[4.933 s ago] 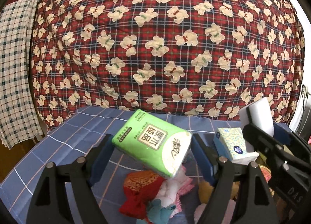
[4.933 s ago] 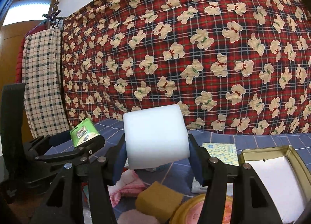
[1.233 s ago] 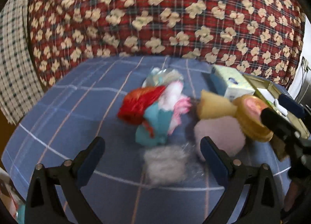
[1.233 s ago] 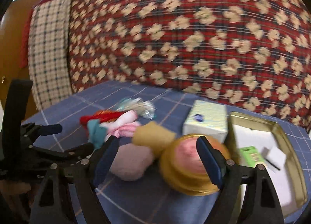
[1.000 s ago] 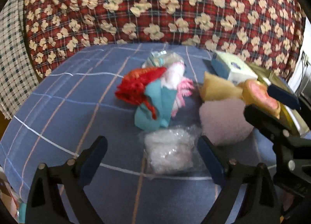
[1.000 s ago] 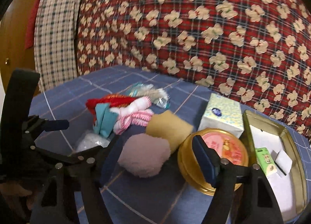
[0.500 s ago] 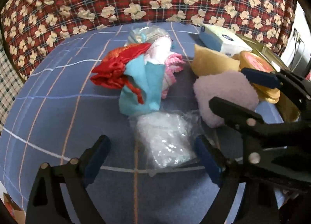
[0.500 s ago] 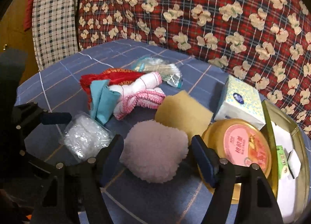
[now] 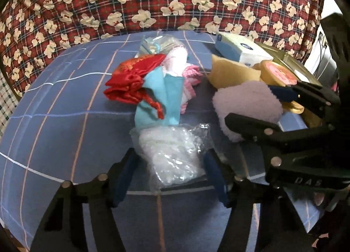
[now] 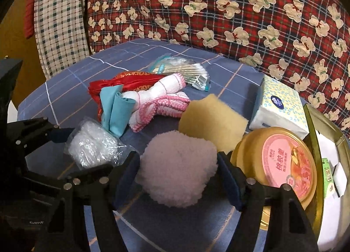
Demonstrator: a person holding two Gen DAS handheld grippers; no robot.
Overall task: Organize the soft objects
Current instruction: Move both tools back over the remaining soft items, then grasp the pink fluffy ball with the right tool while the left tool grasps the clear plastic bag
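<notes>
Since a second ago, lowered: left gripper (image 9: pixel 169 167) jaws closing around plastic bag (image 9: pixel 172 153); right gripper (image 10: pixel 178 172) jaws wide, flanking lilac puff (image 10: pixel 177 166).

Bear-print blanket (image 10: pixel 229 0), checked cloth (image 10: pixel 59 18) behind.

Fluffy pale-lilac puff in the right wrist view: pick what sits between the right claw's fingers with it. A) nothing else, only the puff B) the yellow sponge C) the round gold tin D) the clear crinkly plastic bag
A: the fluffy pale-lilac puff alone lies between the right claw fingers; the clear crinkly plastic bag sits to its left, between the closing left claw's fingers.
</notes>
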